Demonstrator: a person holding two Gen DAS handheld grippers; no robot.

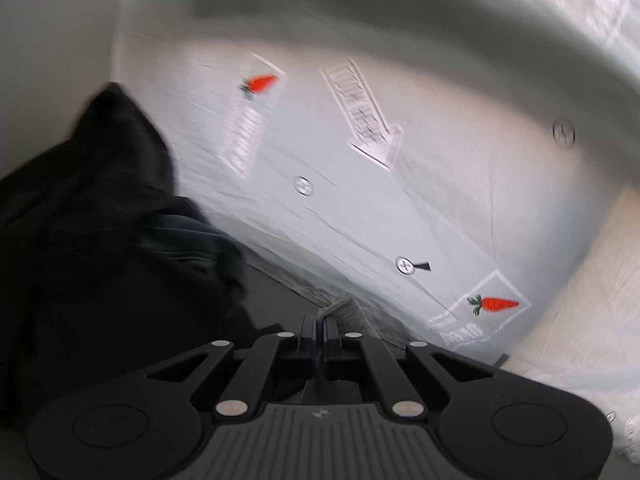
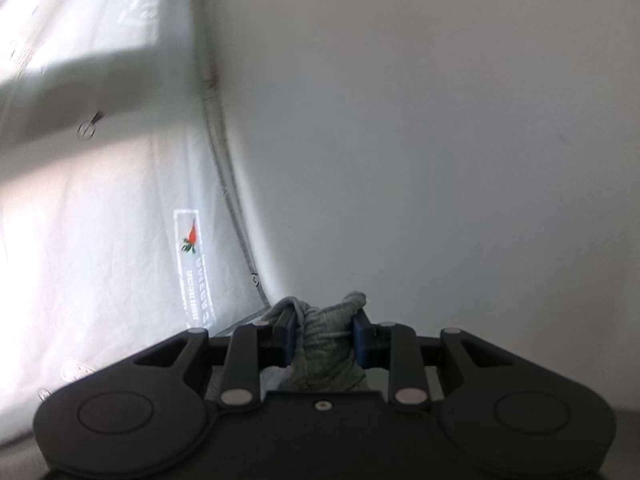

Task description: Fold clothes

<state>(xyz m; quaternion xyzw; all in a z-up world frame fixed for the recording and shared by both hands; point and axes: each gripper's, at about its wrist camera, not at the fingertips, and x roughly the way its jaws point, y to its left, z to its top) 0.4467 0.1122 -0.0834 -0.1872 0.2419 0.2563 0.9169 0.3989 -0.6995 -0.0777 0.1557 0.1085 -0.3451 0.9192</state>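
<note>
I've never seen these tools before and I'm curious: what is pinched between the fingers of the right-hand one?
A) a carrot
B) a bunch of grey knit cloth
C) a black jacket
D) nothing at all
B: the right gripper is closed on a bunched wad of grey cloth, which fills the gap between its two blue-edged fingers.

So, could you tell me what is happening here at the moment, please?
A person is working with a handheld gripper in each hand, folding clothes. The left gripper is shut on a thin edge of grey cloth, and the right gripper is clamped on a thicker bunch of the same kind of grey knit. Whether both hold one garment cannot be told. A dark garment lies heaped at the left, beside a white sheet printed with carrots.
</note>
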